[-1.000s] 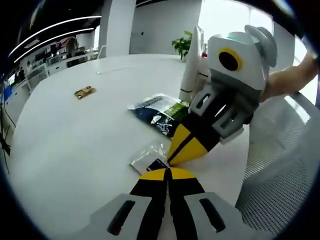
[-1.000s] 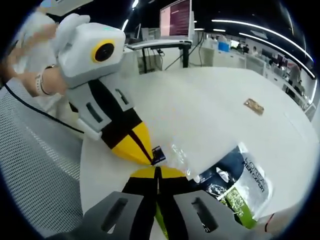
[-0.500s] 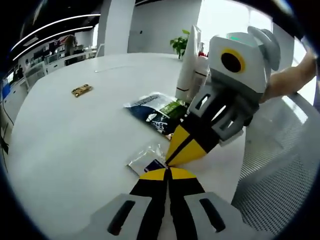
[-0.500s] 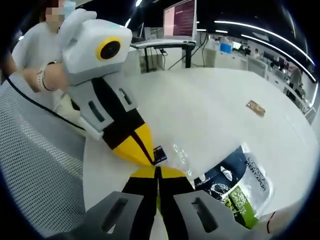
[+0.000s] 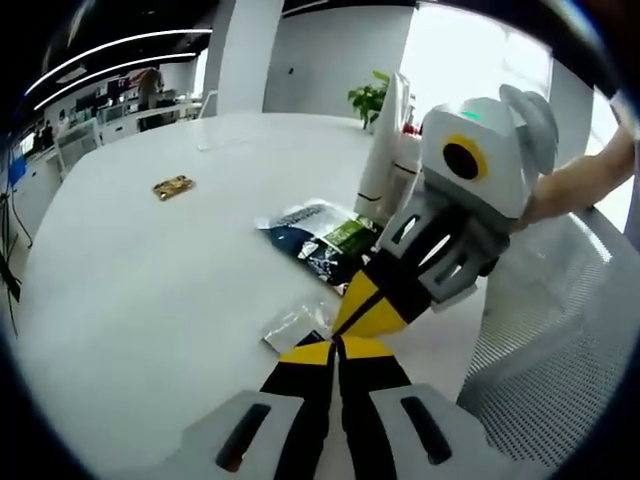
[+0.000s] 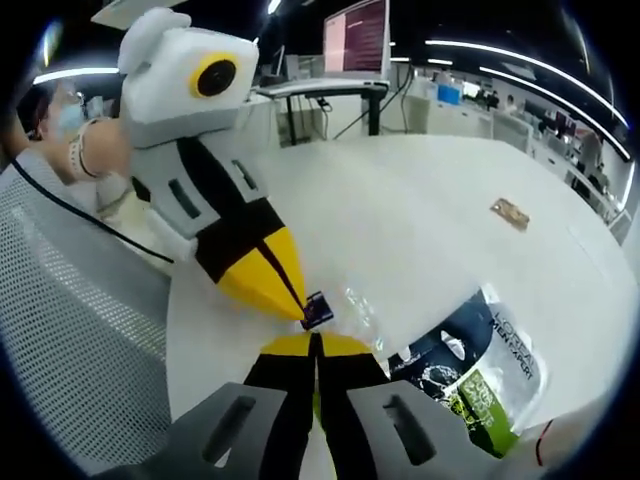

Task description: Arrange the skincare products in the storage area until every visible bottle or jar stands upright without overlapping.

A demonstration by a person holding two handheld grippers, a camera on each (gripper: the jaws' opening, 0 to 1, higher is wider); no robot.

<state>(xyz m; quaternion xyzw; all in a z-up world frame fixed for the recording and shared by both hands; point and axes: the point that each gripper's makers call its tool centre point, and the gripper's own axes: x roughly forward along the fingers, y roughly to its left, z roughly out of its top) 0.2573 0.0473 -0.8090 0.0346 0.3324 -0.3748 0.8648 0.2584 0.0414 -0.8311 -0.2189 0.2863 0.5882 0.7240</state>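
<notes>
Clear crinkly plastic, a small sachet [image 5: 298,327] lies flat on the white surface [image 5: 130,270], and in the left gripper view the left tool [image 5: 336,345] and right tool [image 5: 350,318] both pinch it with jaws closed, probably to lift it, while a glossy dark-green pouch [image 5: 322,233] and white tubes [image 5: 392,150] wait behind. In the right gripper view, the right tool [image 6: 313,338] and left tool [image 6: 300,312] meet at the sachet's [image 6: 340,309] dark end, the pouch [image 6: 480,368] just beside.

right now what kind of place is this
Most likely an open-plan office or lab: a large white table, a monitor on a stand, rows of desks under long ceiling lights, and a potted plant.
</notes>
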